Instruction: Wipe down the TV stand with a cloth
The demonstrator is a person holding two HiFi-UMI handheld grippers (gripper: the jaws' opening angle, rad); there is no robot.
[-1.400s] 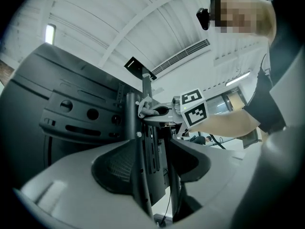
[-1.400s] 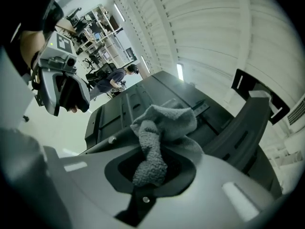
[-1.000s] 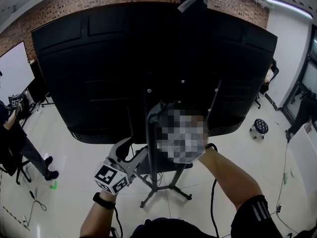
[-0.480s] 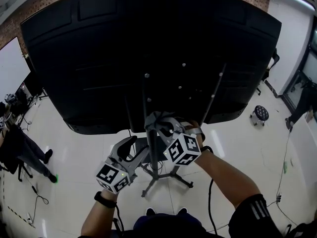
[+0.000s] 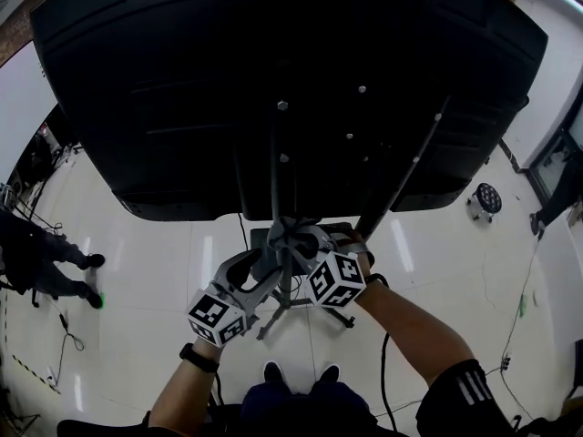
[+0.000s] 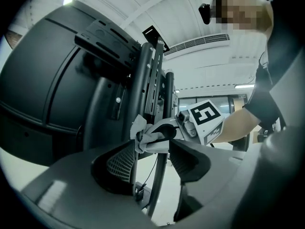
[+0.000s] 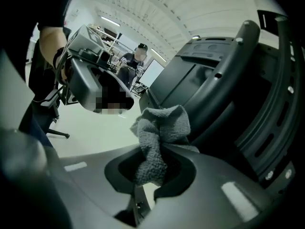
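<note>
Cloth [image 7: 159,128], grey and bunched, is clamped in my right claw [image 7: 152,170], its free end puffed up above the jaws. Seen from my left claw's side it sits at a black upright of the TV stand [image 6: 145,89], below the screen; whether it presses the metal I cannot tell. The stand's upper part melts into the dark back of the TV [image 5: 182,80], and my claws cover part of its foot. My left claw [image 6: 155,157] gapes apart, an upright showing in its gap.
</note>
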